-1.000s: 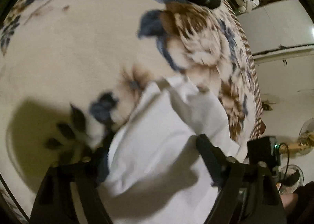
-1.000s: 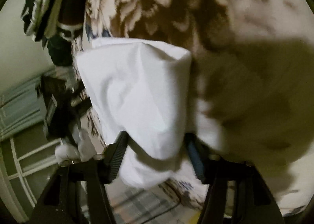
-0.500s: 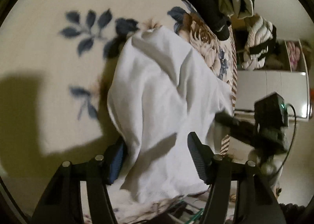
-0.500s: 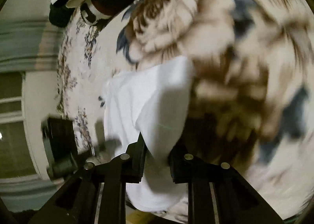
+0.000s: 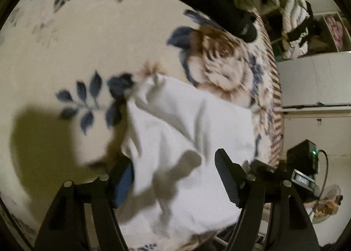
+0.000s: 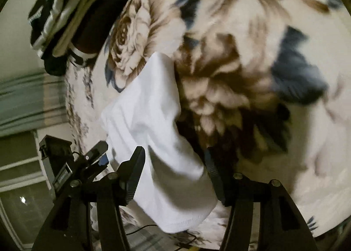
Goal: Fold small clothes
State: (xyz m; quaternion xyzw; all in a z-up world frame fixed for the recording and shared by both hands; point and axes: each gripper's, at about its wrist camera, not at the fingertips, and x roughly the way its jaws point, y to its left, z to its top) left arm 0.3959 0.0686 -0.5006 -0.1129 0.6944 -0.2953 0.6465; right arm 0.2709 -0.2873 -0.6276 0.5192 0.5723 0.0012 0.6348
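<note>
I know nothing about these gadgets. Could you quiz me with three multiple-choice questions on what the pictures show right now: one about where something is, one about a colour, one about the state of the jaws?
1. Where does the white garment lie?
A. On the flowered blanket
B. On a wooden floor
C. Inside a drawer

2. What colour are the leaves printed on the blanket beside the garment?
A. Red
B. Dark blue
C. Bright green

3. How do the jaws of the left gripper and the right gripper stand?
A. Both pressed shut on cloth
B. Both open, with cloth between them
C. One shut, one out of sight

Answers: 1 A, the flower print shows all around the cloth. 2 B, a dark blue sprig lies left of the garment. 3 B, each wrist view shows a wide gap between the fingers.
</note>
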